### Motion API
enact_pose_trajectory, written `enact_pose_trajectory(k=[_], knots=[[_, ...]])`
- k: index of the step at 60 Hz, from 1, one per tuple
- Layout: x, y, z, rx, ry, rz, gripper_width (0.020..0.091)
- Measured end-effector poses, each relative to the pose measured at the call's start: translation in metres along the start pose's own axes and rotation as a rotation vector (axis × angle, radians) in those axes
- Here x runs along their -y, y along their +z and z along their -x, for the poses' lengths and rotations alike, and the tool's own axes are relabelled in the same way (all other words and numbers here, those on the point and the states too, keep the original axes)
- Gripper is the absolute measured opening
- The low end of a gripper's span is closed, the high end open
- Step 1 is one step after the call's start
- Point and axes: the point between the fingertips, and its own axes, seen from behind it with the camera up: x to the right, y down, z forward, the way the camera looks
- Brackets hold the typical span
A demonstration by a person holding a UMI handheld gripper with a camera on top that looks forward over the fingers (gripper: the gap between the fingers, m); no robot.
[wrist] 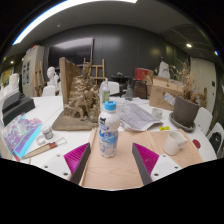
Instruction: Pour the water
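gripper (110, 168): spread wide, grasping nothing; both fingers low over the table, the two magenta pads (76, 156) well apart
bottle (109, 130): clear plastic water bottle, blue cap, label round the middle; upright on the table, just ahead of the fingers and roughly centred on the gap between them; no contact with either pad
cup (174, 143): white cup to the right of the bottle, near the right finger, standing on the table; likely the pour target, can't see if anything is in it
table (112, 172): light wooden top; bare wood between the fingers
clutter left: colourful book or packet (22, 135) lying flat, small jar (47, 132) beside it, a red-handled tool (42, 150) nearer the left finger
clutter behind: wooden model/sculpture (78, 100) beyond the bottle, papers (140, 115) to its right, a dark box (185, 110) further right
step: approach to the bottle, pre-grasp; nothing lifted, nothing poured yet
cap: looks to be on; if it is sealed, pouring needs it off first, can't tell from here
next move: advance so the bottle body sits between the pads, close on it around label height, then lift and carry it toward the cup
risk: bottle is tall and light, an off-centre finger could tip it
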Motion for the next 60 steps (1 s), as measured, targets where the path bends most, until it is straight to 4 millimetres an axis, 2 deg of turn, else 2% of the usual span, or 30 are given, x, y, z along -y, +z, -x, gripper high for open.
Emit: enact_pose_trajectory(k=[8, 11, 16, 21, 26, 35, 40, 44, 48, 60], knots=[[0.005, 0.064, 0.004, 0.000, 0.000, -0.023, 0.0848], [0.007, 0.087, 0.003, -0.010, -0.003, -0.033, 0.0817], [0.003, 0.104, 0.005, -0.004, 0.014, -0.032, 0.0699], [0.002, 0.118, 0.012, 0.027, 0.019, -0.039, 0.0522], [0.006, 0.119, 0.012, 0.036, 0.017, -0.059, 0.0486], [0.005, 0.118, 0.009, 0.045, 0.047, -0.065, 0.0364], [0.012, 0.113, 0.006, 0.061, 0.079, -0.072, 0.0364], [0.029, 0.105, 0.002, 0.072, 0.113, -0.095, 0.0365], [0.054, 0.093, -0.003, 0.106, 0.199, -0.126, 0.0363], [0.123, 0.057, -0.037, 0.311, 0.770, -0.172, 0.0360]])
